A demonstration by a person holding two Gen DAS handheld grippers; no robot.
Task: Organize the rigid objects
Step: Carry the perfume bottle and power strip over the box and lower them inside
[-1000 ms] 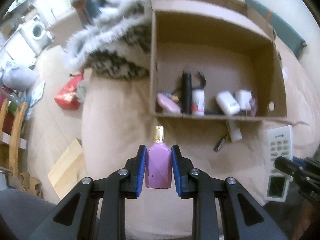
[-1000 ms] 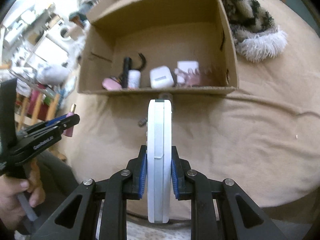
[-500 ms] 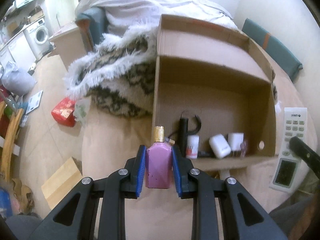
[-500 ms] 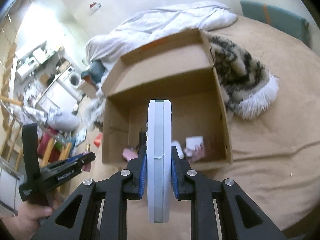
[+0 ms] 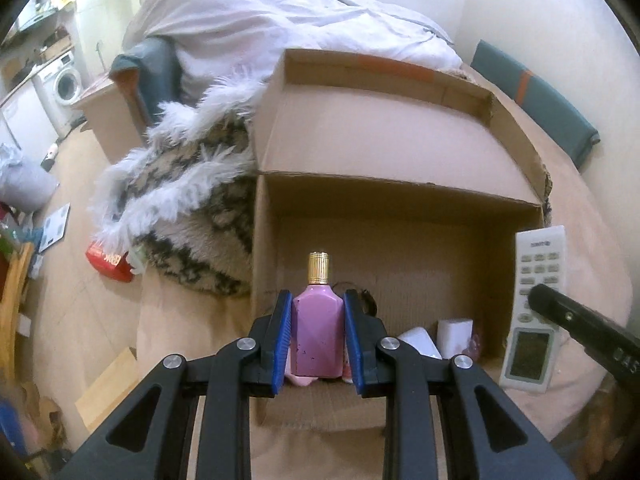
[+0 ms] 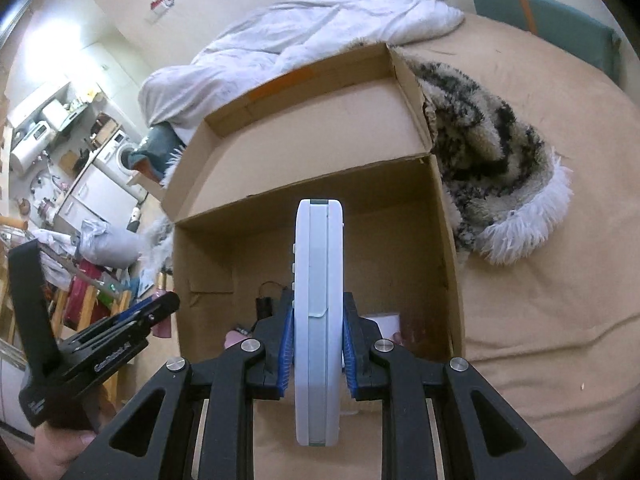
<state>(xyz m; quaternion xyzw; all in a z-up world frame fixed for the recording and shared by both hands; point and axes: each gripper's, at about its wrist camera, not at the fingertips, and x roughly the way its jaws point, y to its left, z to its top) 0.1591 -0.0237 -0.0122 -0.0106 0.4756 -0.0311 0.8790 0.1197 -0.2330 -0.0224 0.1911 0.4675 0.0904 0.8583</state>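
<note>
My left gripper [image 5: 318,340] is shut on a pink perfume bottle [image 5: 317,332] with a gold cap, held upright over the near edge of the open cardboard box [image 5: 400,200]. My right gripper [image 6: 317,344] is shut on a white remote control [image 6: 318,300], held on edge over the same box [image 6: 448,264]. The remote also shows at the right of the left wrist view [image 5: 534,308]. The left gripper with the bottle shows at the left of the right wrist view [image 6: 160,312]. Small white items [image 5: 454,330] lie in the box.
The box sits on a tan bedspread [image 6: 560,300]. A furry patterned blanket [image 5: 192,216] lies against the box. A white duvet [image 5: 280,28] is heaped behind. A teal headboard cushion [image 5: 536,100] is at the back right. The floor with clutter lies left.
Both grippers have risen and moved forward, from in front of the box to above its near edge. Each keeps its hold.
</note>
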